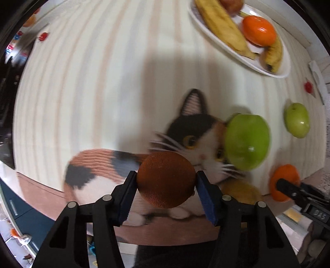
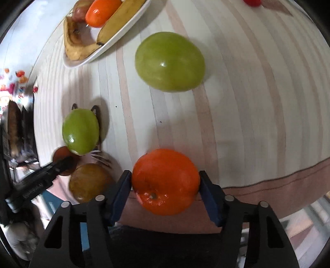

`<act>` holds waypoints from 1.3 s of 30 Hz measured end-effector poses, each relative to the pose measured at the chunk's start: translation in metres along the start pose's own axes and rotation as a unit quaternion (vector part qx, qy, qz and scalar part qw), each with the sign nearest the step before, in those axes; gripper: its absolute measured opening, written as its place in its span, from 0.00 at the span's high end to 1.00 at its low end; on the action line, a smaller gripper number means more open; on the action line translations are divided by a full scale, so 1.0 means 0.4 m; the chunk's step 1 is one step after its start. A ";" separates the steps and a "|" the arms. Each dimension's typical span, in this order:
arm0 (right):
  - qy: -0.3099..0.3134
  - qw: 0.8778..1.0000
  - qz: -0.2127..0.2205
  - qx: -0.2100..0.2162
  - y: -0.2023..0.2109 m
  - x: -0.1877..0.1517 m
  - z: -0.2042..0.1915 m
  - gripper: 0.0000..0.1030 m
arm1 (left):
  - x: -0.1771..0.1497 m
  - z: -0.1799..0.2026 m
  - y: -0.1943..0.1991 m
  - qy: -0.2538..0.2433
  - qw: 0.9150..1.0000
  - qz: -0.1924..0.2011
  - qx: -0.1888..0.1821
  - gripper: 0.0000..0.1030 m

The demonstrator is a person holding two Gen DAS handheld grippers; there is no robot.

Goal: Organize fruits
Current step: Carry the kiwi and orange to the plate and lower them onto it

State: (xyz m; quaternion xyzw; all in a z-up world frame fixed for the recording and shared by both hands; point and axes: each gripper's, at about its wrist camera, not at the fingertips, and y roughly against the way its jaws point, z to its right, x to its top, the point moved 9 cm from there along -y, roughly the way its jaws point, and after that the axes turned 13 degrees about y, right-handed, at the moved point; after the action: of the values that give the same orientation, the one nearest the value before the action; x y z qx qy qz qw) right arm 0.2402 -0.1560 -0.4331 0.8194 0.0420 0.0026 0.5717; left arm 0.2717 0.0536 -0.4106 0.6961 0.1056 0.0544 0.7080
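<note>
Two claws clamped: left claw brown fruit; right claw orange

Two bananas and a tangerine are being held on the far plate; two apples are being borne by the tablecloth nearer.

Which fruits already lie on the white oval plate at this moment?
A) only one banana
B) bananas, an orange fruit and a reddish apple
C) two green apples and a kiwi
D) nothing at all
B: on the white oval plate lie yellow bananas, a round orange fruit and a reddish apple; both green apples sit on the striped tablecloth.
</note>
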 end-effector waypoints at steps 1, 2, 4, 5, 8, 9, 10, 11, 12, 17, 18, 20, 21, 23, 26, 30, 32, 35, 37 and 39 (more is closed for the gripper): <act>0.004 1.000 0.002 -0.004 0.000 0.000 -0.001 0.35 | 0.002 -0.008 -0.001 0.004 1.000 -0.002 -0.001 0.46; 0.009 1.000 0.004 -0.009 0.000 -0.001 -0.004 0.35 | 0.003 -0.010 -0.002 0.007 1.000 -0.004 -0.007 0.46; 0.016 1.000 0.006 -0.013 -0.003 0.000 -0.012 0.35 | 0.005 -0.014 -0.007 0.009 1.000 -0.011 -0.008 0.46; 0.017 1.000 0.006 -0.013 -0.004 0.001 -0.017 0.35 | 0.007 -0.016 -0.013 0.007 1.000 -0.013 -0.002 0.46; 0.022 1.000 0.005 -0.014 -0.007 0.007 -0.026 0.35 | 0.017 -0.019 -0.033 0.017 1.000 -0.020 -0.004 0.46; 0.026 1.000 0.005 -0.016 -0.003 0.010 -0.039 0.36 | 0.017 -0.020 -0.036 0.023 1.000 -0.019 -0.008 0.46; 0.029 0.999 0.005 -0.017 -0.004 0.014 -0.043 0.36 | 0.016 -0.020 -0.035 0.026 0.999 -0.018 -0.010 0.47; 0.032 0.999 0.006 -0.018 -0.004 0.012 -0.045 0.36 | 0.015 -0.024 -0.036 0.027 0.999 -0.018 -0.010 0.47; 0.034 0.999 0.006 -0.020 -0.003 0.030 -0.058 0.36 | 0.014 -0.026 -0.034 0.030 0.999 -0.016 -0.013 0.47; 0.045 0.999 0.019 -0.015 0.019 0.049 -0.059 0.36 | 0.044 -0.034 0.008 0.032 0.999 -0.005 -0.031 0.47; 0.047 0.999 0.024 -0.014 0.029 0.050 -0.062 0.36 | 0.052 -0.025 0.027 0.031 0.999 0.000 -0.038 0.47; 0.051 0.998 0.038 -0.007 0.057 0.069 -0.078 0.36 | 0.066 -0.010 0.063 0.029 0.998 0.008 -0.055 0.47; 0.053 0.998 0.044 -0.002 0.072 0.080 -0.085 0.36 | 0.077 0.004 0.085 0.027 0.997 0.012 -0.065 0.47; 0.053 0.997 0.060 0.009 0.108 0.111 -0.101 0.36 | 0.105 0.034 0.133 0.023 0.996 0.024 -0.083 0.47; 0.052 0.995 0.087 0.026 0.166 0.179 -0.111 0.36 | 0.172 0.101 0.210 0.010 0.993 0.043 -0.106 0.47; 0.044 0.991 0.124 0.032 0.239 0.308 -0.101 0.36 | 0.287 0.216 0.302 -0.027 0.990 0.084 -0.109 0.47; 0.037 0.989 0.142 0.035 0.274 0.402 -0.085 0.36 | 0.338 0.251 0.313 -0.045 0.989 0.098 -0.099 0.47; 0.038 0.987 0.151 0.035 0.291 0.520 -0.072 0.36 | 0.388 0.286 0.288 -0.066 0.989 0.095 -0.095 0.47; 0.040 0.987 0.149 0.036 0.289 0.597 -0.064 0.36 | 0.390 0.296 0.259 -0.069 0.990 0.083 -0.095 0.47; 0.045 0.988 0.142 0.038 0.275 0.652 -0.068 0.36 | 0.420 0.317 0.223 -0.071 0.991 0.070 -0.093 0.47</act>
State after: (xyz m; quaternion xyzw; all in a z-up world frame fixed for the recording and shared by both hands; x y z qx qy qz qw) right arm 0.5059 -0.1496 -0.3319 0.8374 -0.0487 0.1188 0.5313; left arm 0.4700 -0.0299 -0.3329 0.6351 0.0006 0.0641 0.7698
